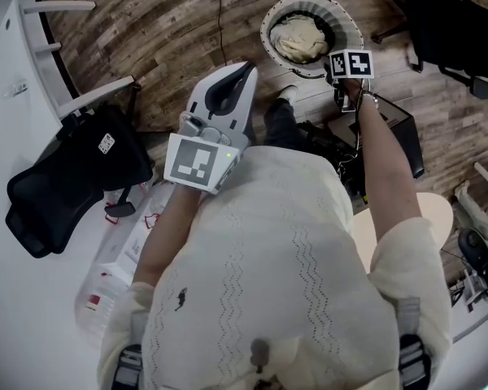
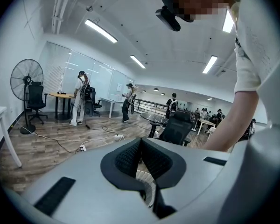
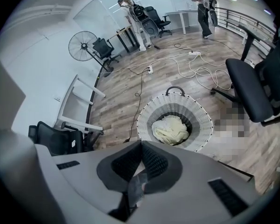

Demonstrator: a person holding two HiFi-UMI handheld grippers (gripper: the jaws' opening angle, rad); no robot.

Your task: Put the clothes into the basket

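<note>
A white woven basket (image 1: 267,29) stands on the wooden floor, with a cream garment (image 1: 301,39) bundled inside it. My right gripper (image 1: 346,78) hangs just right of the basket's rim, pointing steeply down. In the right gripper view its jaws (image 3: 141,146) are shut with no cloth between them, and the basket (image 3: 144,120) with the cream garment (image 3: 170,129) lies just beyond the tips. My left gripper (image 1: 242,73) is held out in front of my chest, left of the basket. In its own view the left gripper (image 2: 141,142) is shut and empty, aimed across the room.
A black office chair (image 1: 65,185) leans by a white desk (image 1: 12,96) at the left. Black equipment (image 1: 394,124) sits on the floor by my right arm. Another black chair (image 3: 256,87), a standing fan (image 3: 82,45) and floor cables (image 3: 196,69) surround the basket. People stand far off.
</note>
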